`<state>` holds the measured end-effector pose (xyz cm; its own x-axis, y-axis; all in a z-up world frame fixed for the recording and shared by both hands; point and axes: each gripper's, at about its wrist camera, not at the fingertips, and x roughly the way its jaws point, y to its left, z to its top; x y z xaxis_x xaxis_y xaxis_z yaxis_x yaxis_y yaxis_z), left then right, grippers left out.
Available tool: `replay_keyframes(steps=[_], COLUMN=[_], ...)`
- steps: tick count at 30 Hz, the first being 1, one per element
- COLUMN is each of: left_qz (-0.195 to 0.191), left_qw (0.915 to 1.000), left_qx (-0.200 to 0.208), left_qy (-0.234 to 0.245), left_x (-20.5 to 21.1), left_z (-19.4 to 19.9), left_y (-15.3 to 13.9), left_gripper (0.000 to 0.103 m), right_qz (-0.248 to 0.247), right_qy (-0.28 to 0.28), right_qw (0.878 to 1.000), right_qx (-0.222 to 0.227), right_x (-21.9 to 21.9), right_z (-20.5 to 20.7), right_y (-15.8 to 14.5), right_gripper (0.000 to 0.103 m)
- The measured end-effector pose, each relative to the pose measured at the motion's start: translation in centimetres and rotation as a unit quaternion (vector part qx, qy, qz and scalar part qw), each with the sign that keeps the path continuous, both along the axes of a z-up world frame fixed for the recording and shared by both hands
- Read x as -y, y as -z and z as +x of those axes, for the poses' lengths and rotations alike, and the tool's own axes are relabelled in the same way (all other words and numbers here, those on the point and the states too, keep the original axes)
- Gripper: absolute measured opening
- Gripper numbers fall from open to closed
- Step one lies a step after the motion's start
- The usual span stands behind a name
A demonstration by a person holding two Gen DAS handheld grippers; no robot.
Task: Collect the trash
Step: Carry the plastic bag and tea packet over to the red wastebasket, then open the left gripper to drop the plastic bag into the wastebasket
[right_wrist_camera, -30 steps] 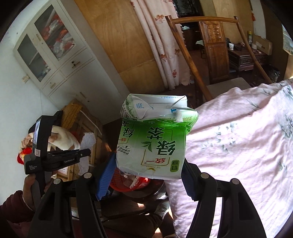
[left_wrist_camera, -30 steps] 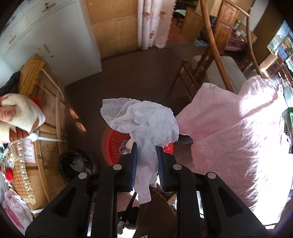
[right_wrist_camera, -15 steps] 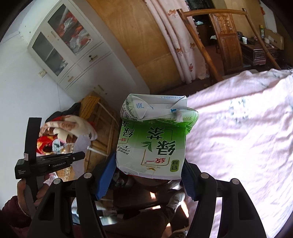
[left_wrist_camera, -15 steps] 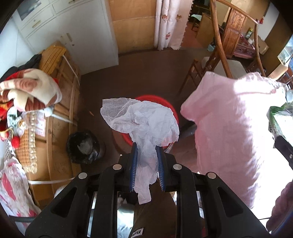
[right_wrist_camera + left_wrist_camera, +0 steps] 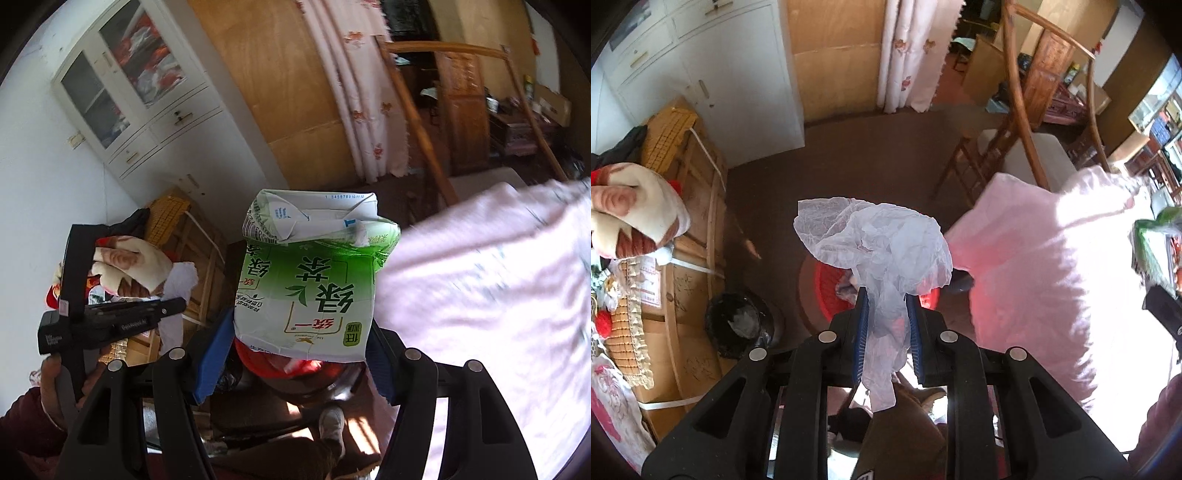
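The left gripper pinched a tissue at lower centre; the right gripper clamped a carton.

Bin left of basket

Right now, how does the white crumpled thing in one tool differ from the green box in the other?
The white tissue is thin, limp and plain, flopping over the left tool; the green tea carton is stiff, printed and boxy, dented at its top. The tissue is pinched between nearly closed fingers; the carton fills the right tool's wide spread. Both are held above a red basket.
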<state>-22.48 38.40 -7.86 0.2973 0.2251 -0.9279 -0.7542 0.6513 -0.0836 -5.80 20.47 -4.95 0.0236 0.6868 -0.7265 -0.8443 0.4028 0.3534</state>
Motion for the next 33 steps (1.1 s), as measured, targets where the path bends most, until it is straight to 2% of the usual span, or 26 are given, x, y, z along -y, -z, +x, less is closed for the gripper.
replay_keyframes(steps=[6,11,14,18,24,28,33], left_qz=[0.007,0.008,-0.003,-0.019,-0.046,-0.071,-0.088], left_qw=[0.9973,0.9894,0.9869,0.9896,0.9952,0.9956,0.9942], left_qx=[-0.005,-0.013,-0.027,-0.036,-0.027,-0.027,-0.049], left_qy=[-0.073,-0.145,-0.159,-0.138,-0.082,-0.056,-0.036], left_x=[-3.2,-2.5,-2.0,-1.3,-1.3,-1.6,-2.4], left_z=[-4.2,-8.5,-9.7,-8.5,-3.1,-0.7,1.5], left_y=[-0.4,-0.6,0.3,2.5,6.8,10.4,15.1], left_gripper=[0.023,0.023,0.023,0.023,0.023,0.023,0.023], right_qz=[-0.007,-0.014,-0.022,-0.031,-0.055,-0.066,-0.074], right_qy=[-0.079,-0.135,-0.157,-0.151,-0.117,-0.104,-0.102], right_qw=[0.997,0.991,0.987,0.988,0.992,0.992,0.992], right_qx=[0.007,-0.007,-0.005,0.002,0.004,0.010,0.016], right_x=[-5.7,-8.4,-9.1,-8.5,-7.0,-6.7,-6.4], right_z=[-1.3,-2.3,-3.0,-2.8,-1.5,-1.3,-1.2], right_y=[0.0,1.9,3.2,4.3,6.4,7.7,9.1], right_gripper=[0.066,0.066,0.066,0.066,0.066,0.066,0.066])
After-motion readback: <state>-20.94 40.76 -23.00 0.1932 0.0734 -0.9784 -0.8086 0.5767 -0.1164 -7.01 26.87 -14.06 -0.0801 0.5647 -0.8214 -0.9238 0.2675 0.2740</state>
